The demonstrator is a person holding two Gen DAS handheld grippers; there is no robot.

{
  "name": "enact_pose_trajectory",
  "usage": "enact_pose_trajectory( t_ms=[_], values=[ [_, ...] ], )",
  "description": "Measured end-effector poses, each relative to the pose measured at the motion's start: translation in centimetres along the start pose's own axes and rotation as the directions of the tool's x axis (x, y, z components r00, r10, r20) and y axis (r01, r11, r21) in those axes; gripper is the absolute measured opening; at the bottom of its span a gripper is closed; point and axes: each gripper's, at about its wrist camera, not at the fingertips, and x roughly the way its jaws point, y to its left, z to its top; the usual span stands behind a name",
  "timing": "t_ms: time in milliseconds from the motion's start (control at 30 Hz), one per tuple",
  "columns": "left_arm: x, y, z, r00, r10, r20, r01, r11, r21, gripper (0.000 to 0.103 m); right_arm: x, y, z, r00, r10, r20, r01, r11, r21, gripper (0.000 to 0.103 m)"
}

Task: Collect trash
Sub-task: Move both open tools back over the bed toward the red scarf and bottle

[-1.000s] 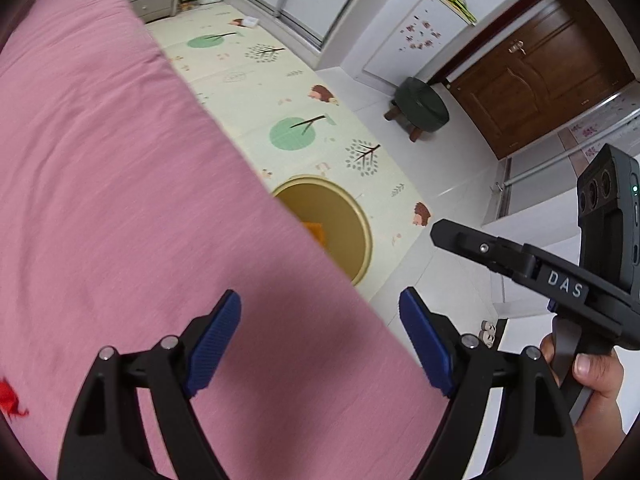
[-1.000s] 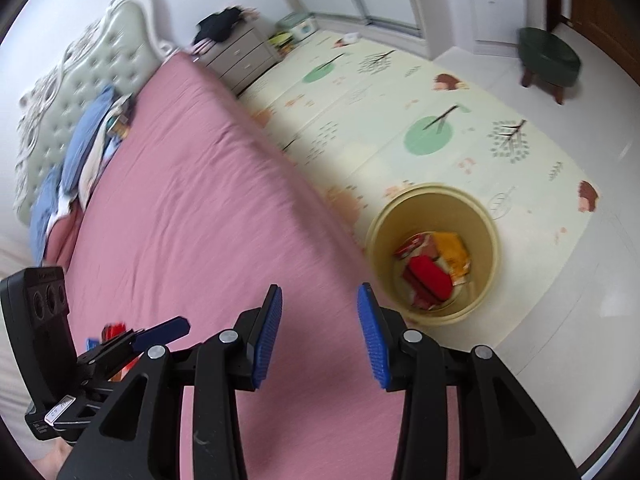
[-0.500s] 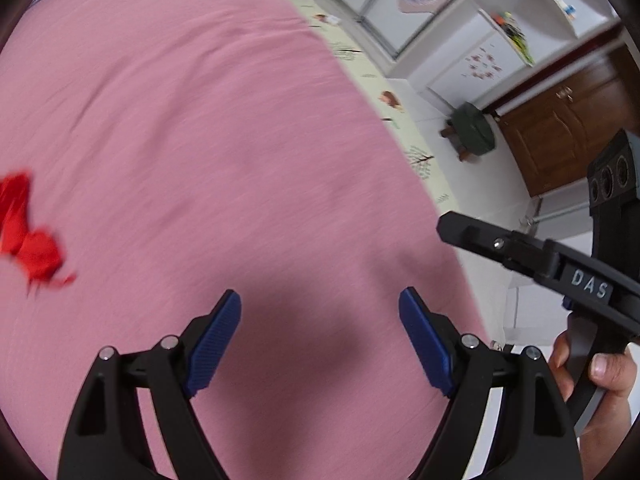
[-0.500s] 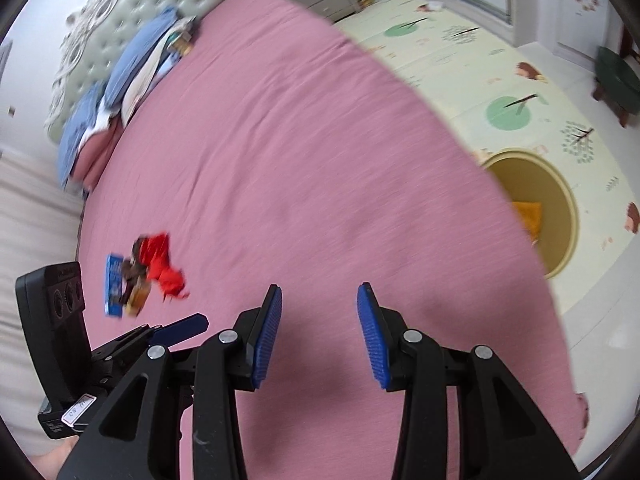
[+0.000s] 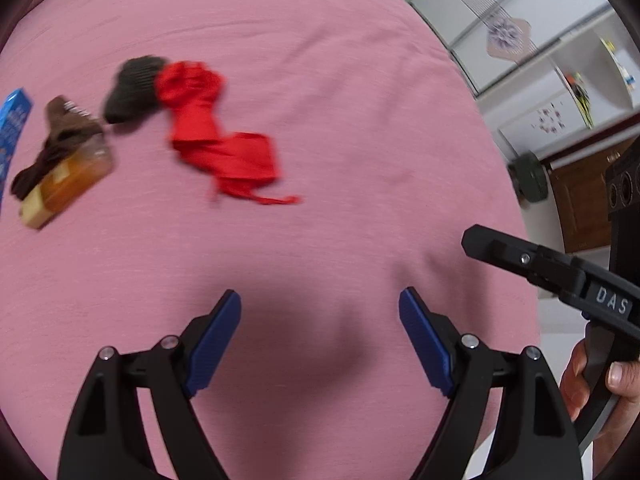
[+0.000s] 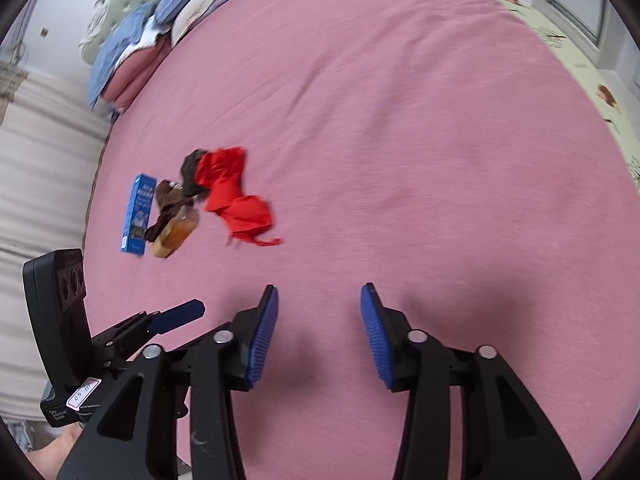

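Note:
A small heap of litter lies on the pink bed (image 5: 360,128): a crumpled red wrapper (image 5: 212,136) (image 6: 236,200), a dark brown wad (image 5: 134,88) (image 6: 191,172), a brown wrapper (image 5: 60,136) over a clear amber packet (image 5: 68,184) (image 6: 176,236), and a blue box (image 5: 12,120) (image 6: 138,214). My left gripper (image 5: 320,340) is open and empty, well short of the heap. My right gripper (image 6: 316,336) is open and empty, below and right of the heap. It also shows in the left wrist view (image 5: 560,276).
Pillows and folded bedding (image 6: 160,24) lie at the head of the bed. A patterned play mat (image 6: 580,60) covers the floor beyond the bed's right edge. A green stool (image 5: 530,176) and a brown door (image 5: 584,200) stand past the bed.
Both grippers have swung left from the yellow bin on the floor to over the bed. The bin has left both views and the litter heap has come into view.

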Motion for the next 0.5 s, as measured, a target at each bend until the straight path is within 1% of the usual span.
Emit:
enact_pose_trajectory(
  t_ms=[167, 300, 367, 400, 467, 500],
  values=[
    [-1.0, 4.4, 1.1, 0.999, 0.047, 0.017, -0.047, 0.999, -0.006, 0.080, 2.8, 3.6, 1.2, 1.000, 0.005, -0.030, -0.007, 0.999, -0.044, 0.047],
    [-1.5, 7.4, 2.0, 0.997, 0.071, 0.021, -0.071, 0.997, -0.001, 0.080, 5.1, 6.0, 2.5, 0.999, -0.001, -0.048, -0.002, 0.997, -0.073, 0.054],
    [-1.5, 8.9, 2.6, 0.996, 0.090, 0.020, -0.090, 0.996, 0.013, 0.080, 6.4, 7.0, 3.1, 0.998, -0.008, -0.060, 0.003, 0.997, -0.083, 0.054],
    [-1.7, 9.6, 2.5, 0.995, 0.095, 0.022, -0.095, 0.995, 0.017, 0.080, 7.0, 7.3, 3.4, 0.998, -0.012, -0.064, 0.007, 0.996, -0.086, 0.054],
    [-1.6, 11.1, 3.1, 0.994, 0.105, 0.018, -0.105, 0.994, 0.032, 0.080, 8.2, 8.1, 4.0, 0.997, -0.028, -0.072, 0.021, 0.995, -0.097, 0.056],
    [-1.6, 12.0, 3.6, 0.993, 0.116, 0.019, -0.117, 0.992, 0.039, 0.080, 8.8, 8.5, 4.4, 0.997, -0.037, -0.074, 0.029, 0.994, -0.103, 0.060]
  ],
)
